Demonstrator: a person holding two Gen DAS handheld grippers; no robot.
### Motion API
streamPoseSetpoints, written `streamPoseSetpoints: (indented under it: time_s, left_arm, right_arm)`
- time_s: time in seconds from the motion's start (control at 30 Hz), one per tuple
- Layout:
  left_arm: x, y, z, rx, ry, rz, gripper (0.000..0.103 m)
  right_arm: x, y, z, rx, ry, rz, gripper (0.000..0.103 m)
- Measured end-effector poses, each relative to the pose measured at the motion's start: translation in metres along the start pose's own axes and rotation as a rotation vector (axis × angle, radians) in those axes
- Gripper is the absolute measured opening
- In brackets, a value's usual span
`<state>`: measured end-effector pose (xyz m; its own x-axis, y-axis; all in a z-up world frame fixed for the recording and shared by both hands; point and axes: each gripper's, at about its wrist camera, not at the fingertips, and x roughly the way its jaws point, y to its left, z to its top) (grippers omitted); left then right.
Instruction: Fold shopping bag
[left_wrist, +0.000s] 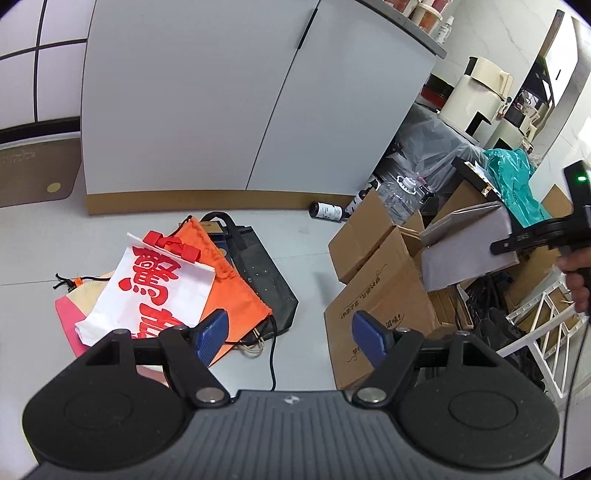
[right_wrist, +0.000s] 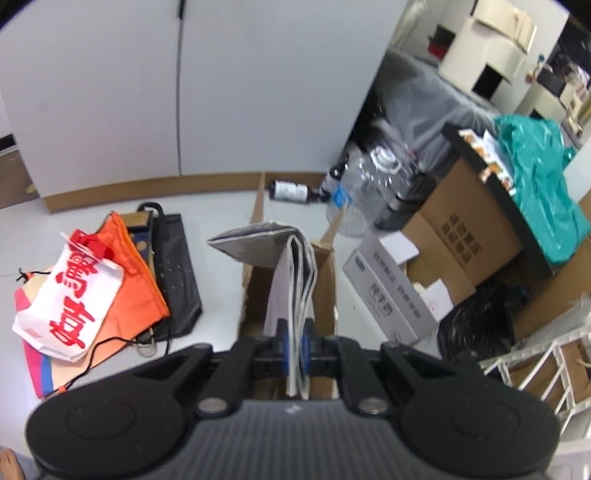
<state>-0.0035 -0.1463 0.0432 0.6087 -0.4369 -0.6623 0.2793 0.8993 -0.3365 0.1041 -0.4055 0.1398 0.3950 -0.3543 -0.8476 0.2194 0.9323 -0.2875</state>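
Between the right tongs (right_wrist: 293, 341) a folded grey bag (right_wrist: 291, 266) is clamped; left tongs (left_wrist: 291, 334) gape empty.

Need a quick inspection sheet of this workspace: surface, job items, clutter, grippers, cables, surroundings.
Surface: pale grey floor, bare between the bag pile and the boxes.
Job's things: folded grey paper bag held over an open cardboard box; white bag with red characters on top of orange bag and black bag.
Clutter: cardboard boxes, teal plastic bag, clear water jug, dark bottle lying on its side.
Grippers: left gripper open, empty; right gripper shut on the grey bag.
Cables: black cord on the floor by the pile.
Surroundings: white cabinet, cream appliances.
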Motion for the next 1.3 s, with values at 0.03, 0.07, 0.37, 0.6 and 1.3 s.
streamPoseSetpoints:
  time_s: [0.03, 0.07, 0.37, 0.6, 1.3]
  left_arm:
    - [0.002, -0.001, 0.000, -0.005, 0.005, -0.001, 0.078]
    - [0.004, -0.001, 0.000, -0.007, 0.010, -0.003, 0.078]
    - [0.014, -0.010, -0.002, 0.027, 0.046, -0.001, 0.078]
    - [0.018, -0.008, 0.000, 0.042, 0.060, 0.025, 0.078]
    - [-0.004, 0.024, -0.007, 0.105, 0.078, 0.113, 0.079]
  right_arm:
    - [0.008, 0.001, 0.002, 0.005, 0.013, -0.004, 0.007]
    - [0.016, 0.001, 0.004, 0.011, 0.025, -0.009, 0.007]
    - [0.082, 0.001, 0.020, 0.072, 0.081, -0.033, 0.024]
    - [0.098, -0.003, 0.018, 0.101, 0.058, -0.030, 0.077]
    - [0.029, 0.020, -0.043, 0.246, -0.089, 0.106, 0.075]
